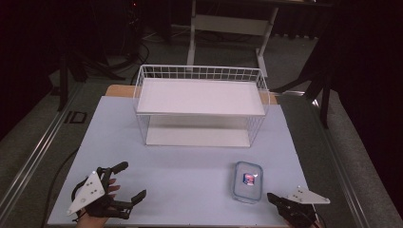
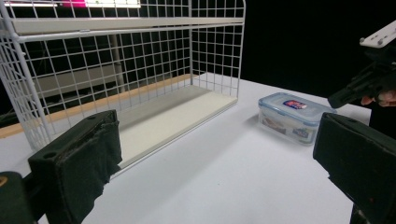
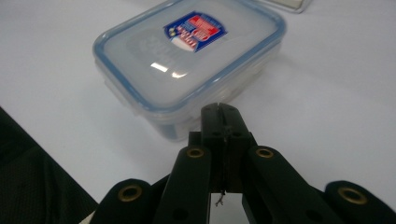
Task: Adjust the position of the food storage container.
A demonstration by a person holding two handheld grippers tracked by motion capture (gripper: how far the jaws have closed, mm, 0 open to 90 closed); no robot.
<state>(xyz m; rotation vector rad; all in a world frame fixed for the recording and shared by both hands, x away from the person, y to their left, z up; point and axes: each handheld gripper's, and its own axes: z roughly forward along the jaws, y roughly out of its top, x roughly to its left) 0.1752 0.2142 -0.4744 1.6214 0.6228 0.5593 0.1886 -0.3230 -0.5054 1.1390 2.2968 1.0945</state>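
Note:
A clear plastic food container (image 1: pixel 247 181) with a blue-rimmed lid and a red and blue label lies on the table's front right; the same container (image 2: pixel 292 116) shows in the left gripper view and close up (image 3: pixel 191 60) in the right gripper view. My right gripper (image 1: pixel 272 198) is shut with nothing between its jaws, its tip (image 3: pixel 220 108) just short of the container's near side. My left gripper (image 1: pixel 132 180) rests at the front left, jaws wide open and empty. The right gripper (image 2: pixel 337 100) also shows at the far right of the left gripper view.
A white two-level wire rack (image 1: pixel 201 105) stands at the back middle of the pale blue table (image 1: pixel 180 175); its lower shelf (image 2: pixel 173 116) lies ahead of my left gripper. Beyond the table are a white desk frame (image 1: pixel 228 28) and dark stands.

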